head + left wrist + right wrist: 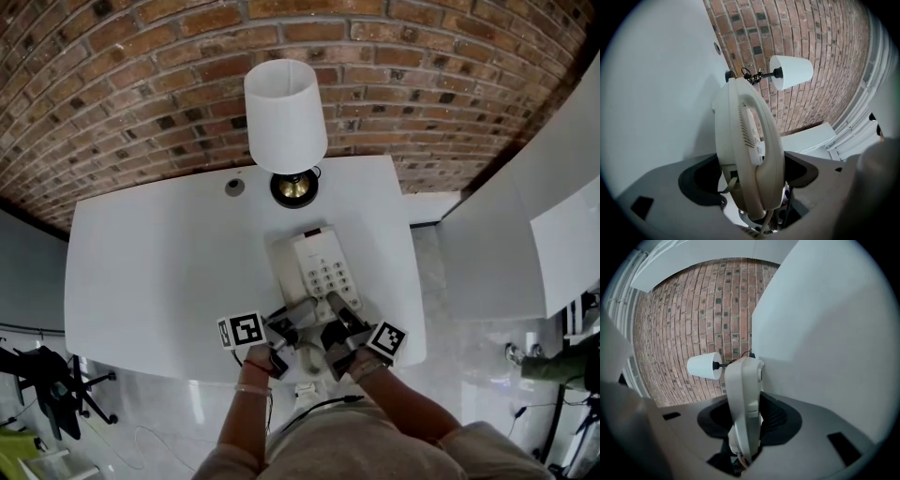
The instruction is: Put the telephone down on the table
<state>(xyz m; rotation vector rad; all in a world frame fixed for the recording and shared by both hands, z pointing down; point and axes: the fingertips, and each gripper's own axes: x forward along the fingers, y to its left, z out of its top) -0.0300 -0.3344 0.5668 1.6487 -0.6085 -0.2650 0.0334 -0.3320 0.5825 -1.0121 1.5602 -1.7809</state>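
While both grippers clamp its near end, the off-white corded desk telephone sits over the front-right part of the white tabletop. I cannot tell whether its base already touches the surface.

1. Left gripper: jaws clenched on the handset side of the telephone, pads pressing both faces.
2. Right gripper: jaws clenched on the keypad-side edge. The grip is fairly wide because the body fills the gap.
3. Relation to the grippers: the telephone extends straight ahead of both, away from me. Neither gripper is clearly nearer.
4. Orientation: the long axis runs from the near edge toward the white-shaded table lamp, its far end angled slightly left and the keypad facing up.

I judge the coming move to be mainly downward, followed by a release.
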